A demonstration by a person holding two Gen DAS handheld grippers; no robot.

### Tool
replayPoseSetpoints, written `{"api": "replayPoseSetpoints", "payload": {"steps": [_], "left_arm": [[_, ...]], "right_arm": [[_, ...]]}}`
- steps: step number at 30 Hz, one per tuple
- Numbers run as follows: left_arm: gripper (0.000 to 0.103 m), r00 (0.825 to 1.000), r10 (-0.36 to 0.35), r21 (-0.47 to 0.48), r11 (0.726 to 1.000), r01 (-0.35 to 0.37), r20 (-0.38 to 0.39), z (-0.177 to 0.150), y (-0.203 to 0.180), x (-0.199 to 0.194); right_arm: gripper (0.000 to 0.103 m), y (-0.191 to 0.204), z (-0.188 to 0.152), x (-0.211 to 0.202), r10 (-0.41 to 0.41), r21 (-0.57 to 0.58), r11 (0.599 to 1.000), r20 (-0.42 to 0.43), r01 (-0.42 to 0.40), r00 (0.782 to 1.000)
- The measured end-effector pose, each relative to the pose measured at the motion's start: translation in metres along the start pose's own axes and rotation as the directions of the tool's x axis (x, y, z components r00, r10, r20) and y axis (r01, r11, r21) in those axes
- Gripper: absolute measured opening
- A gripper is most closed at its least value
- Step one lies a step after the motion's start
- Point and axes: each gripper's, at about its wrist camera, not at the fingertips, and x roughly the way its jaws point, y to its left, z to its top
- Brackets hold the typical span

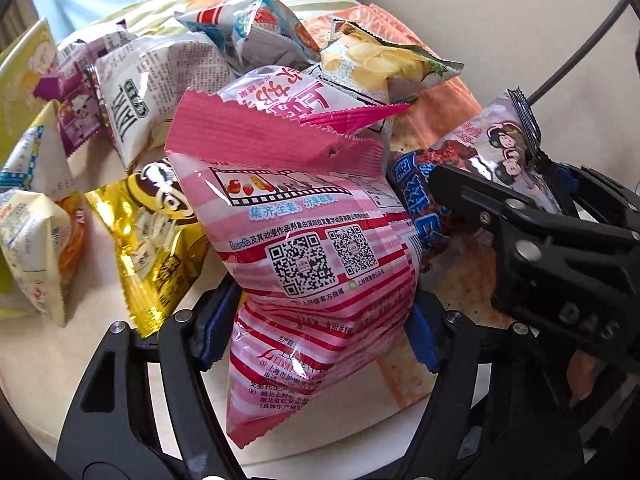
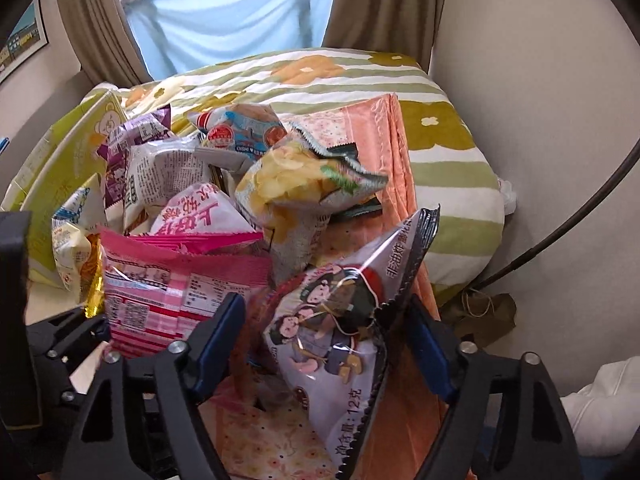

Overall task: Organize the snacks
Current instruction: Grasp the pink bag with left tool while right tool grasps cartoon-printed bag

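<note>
My left gripper (image 1: 320,320) is shut on a pink striped snack bag (image 1: 312,240) with QR codes, held upright at the front of a snack pile. My right gripper (image 2: 332,340) is shut on a small silver cartoon snack packet (image 2: 340,340) with black serrated edges. That packet (image 1: 496,148) and the right gripper (image 1: 520,208) also show in the left wrist view, to the right of the pink bag. The pink bag (image 2: 168,292) and the left gripper (image 2: 60,344) show at the left in the right wrist view.
The pile holds a potato chip bag (image 1: 376,60), a gold bag (image 1: 156,240), a white newsprint bag (image 1: 160,92), a purple bag (image 1: 76,112) and a blue-and-white bag (image 1: 256,24). An orange floral box (image 2: 384,152) stands at the right. A striped quilt (image 2: 440,120) lies behind.
</note>
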Motion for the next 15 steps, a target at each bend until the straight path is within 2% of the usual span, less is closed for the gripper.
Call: {"api": "replayPoseSetpoints", "payload": {"steps": [10,15], "left_arm": [[0.069,1.000,0.025,0.020,0.999,-0.025,0.011,-0.017,0.004,-0.020],[0.069,0.999,0.031,0.021,0.999,-0.031,0.020,-0.013,0.002,-0.024]], "right_arm": [[0.060,0.004,-0.003,0.000,-0.015,-0.021,1.000,-0.007,0.015,1.000],[0.057,0.003,-0.006,-0.004,-0.015,-0.014,1.000,-0.008,0.014,1.000]]}}
